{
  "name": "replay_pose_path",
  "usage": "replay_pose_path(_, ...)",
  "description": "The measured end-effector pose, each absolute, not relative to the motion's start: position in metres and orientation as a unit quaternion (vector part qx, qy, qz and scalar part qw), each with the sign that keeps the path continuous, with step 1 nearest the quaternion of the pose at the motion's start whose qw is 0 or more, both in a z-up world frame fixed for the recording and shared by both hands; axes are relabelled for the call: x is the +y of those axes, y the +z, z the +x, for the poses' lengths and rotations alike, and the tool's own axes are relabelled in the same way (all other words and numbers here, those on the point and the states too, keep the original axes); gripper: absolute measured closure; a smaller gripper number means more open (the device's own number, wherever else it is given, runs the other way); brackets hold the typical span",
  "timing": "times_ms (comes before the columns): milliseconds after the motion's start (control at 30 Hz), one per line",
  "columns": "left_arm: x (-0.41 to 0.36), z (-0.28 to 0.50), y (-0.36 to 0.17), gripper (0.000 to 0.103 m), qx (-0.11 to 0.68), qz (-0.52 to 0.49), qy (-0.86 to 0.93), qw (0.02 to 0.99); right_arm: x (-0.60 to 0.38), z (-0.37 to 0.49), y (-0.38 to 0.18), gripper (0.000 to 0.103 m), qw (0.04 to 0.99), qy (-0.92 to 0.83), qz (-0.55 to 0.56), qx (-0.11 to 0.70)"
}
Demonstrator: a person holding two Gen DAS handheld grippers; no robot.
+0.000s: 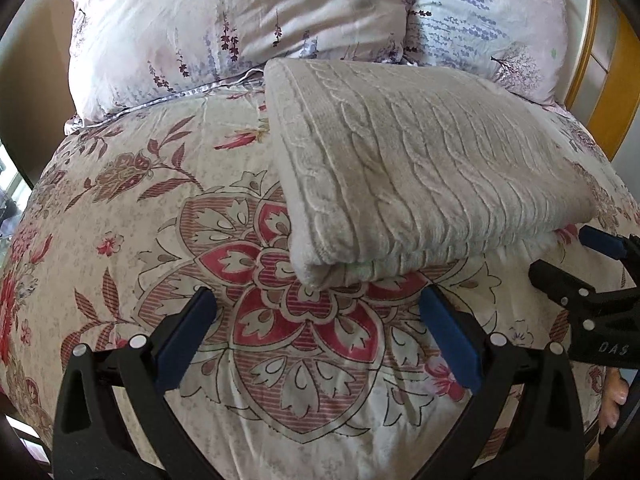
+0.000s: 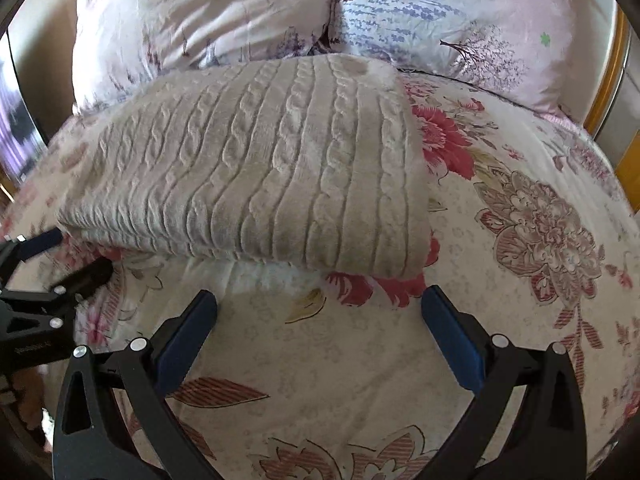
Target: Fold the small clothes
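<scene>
A cream cable-knit garment lies folded in a thick rectangle on the floral quilt. My left gripper is open just short of its near left corner, with nothing between the fingers. My right gripper shows at the right edge, by the fold's near right corner. In the right wrist view the same garment fills the middle, and my right gripper hangs open in front of its near edge, holding nothing. The left gripper appears at the left, its tips close to the garment's lower left corner.
Two pale floral pillows lean at the head of the bed behind the garment. A wooden headboard rises at the right. A hand shows at the lower right. Bare quilt spreads right of the garment.
</scene>
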State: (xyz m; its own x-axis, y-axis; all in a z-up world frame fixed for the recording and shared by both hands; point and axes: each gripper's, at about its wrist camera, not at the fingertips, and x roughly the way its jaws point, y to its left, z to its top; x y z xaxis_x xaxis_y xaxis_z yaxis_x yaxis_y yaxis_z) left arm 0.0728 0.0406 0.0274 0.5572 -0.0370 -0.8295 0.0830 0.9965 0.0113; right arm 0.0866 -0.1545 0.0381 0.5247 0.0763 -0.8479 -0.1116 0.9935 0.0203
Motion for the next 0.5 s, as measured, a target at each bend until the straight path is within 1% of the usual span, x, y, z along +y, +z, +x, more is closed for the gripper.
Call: replay_pose_path(500,0.0409,0.0732,0.0272,0.002,0.469,0.025,-0.036,0.882,-0.1564,0.0860,0.0392,0.001,0.873,0.055,-0.019,0.484)
